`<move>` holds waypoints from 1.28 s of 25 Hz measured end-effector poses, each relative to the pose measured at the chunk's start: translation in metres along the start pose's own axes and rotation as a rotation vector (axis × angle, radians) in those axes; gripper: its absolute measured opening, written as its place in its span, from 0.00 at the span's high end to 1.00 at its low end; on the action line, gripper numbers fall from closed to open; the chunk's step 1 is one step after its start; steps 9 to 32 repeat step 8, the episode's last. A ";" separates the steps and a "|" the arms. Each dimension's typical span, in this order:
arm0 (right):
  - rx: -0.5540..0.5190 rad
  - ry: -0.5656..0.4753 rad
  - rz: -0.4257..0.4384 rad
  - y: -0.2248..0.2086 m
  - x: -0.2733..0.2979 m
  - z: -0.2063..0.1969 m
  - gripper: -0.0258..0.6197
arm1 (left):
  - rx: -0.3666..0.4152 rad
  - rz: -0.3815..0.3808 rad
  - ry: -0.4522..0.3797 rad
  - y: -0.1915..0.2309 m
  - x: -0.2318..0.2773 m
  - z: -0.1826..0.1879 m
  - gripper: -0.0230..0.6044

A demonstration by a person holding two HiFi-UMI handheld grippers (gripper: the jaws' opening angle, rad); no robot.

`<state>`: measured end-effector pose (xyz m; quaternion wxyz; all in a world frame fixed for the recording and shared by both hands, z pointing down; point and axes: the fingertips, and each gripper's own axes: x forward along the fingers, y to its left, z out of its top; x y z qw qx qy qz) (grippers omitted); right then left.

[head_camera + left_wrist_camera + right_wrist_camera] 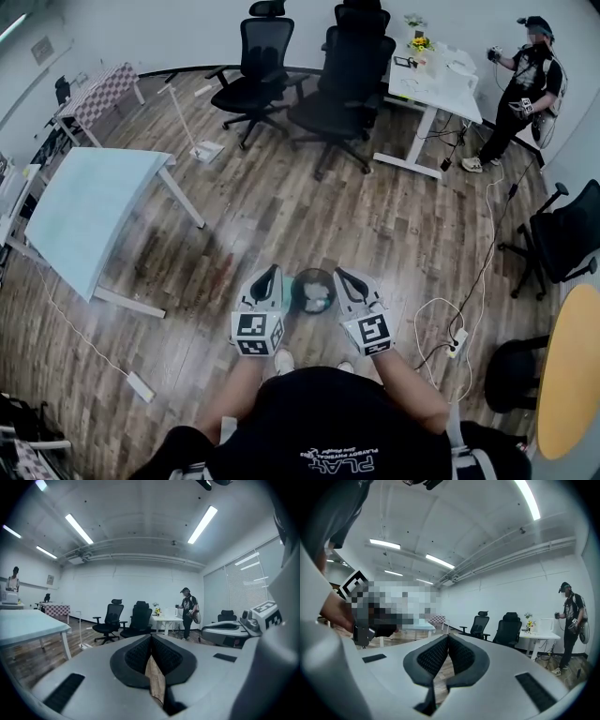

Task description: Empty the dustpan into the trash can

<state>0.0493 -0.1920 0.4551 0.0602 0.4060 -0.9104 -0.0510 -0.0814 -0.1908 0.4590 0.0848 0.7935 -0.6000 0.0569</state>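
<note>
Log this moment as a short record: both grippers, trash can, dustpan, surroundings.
left gripper: shut, nothing held, at the trash can's left
right gripper: shut, nothing held, at the trash can's right
trash can: on the wooden floor, between the grippers, white waste inside
dustpan: not in view
surroundings: office chairs, light table, second person beside a white desk

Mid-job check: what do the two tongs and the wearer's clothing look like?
The left tongs and right tongs have pale grey rounded shells and black textured pads; each carries a white cube with black square markers. The person wears a black top with white print.
</note>
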 end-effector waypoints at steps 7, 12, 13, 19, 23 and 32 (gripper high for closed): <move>-0.002 0.008 -0.006 -0.013 -0.013 -0.006 0.92 | 0.001 0.012 0.016 -0.015 -0.003 -0.005 0.93; -0.002 0.009 -0.007 -0.015 -0.015 -0.007 0.92 | 0.002 0.012 0.020 -0.018 -0.003 -0.007 0.93; -0.002 0.009 -0.007 -0.015 -0.015 -0.007 0.92 | 0.002 0.012 0.020 -0.018 -0.003 -0.007 0.93; -0.002 0.009 -0.007 -0.015 -0.015 -0.007 0.92 | 0.002 0.012 0.020 -0.018 -0.003 -0.007 0.93; -0.002 0.009 -0.007 -0.015 -0.015 -0.007 0.92 | 0.002 0.012 0.020 -0.018 -0.003 -0.007 0.93; -0.002 0.009 -0.007 -0.015 -0.015 -0.007 0.92 | 0.002 0.012 0.020 -0.018 -0.003 -0.007 0.93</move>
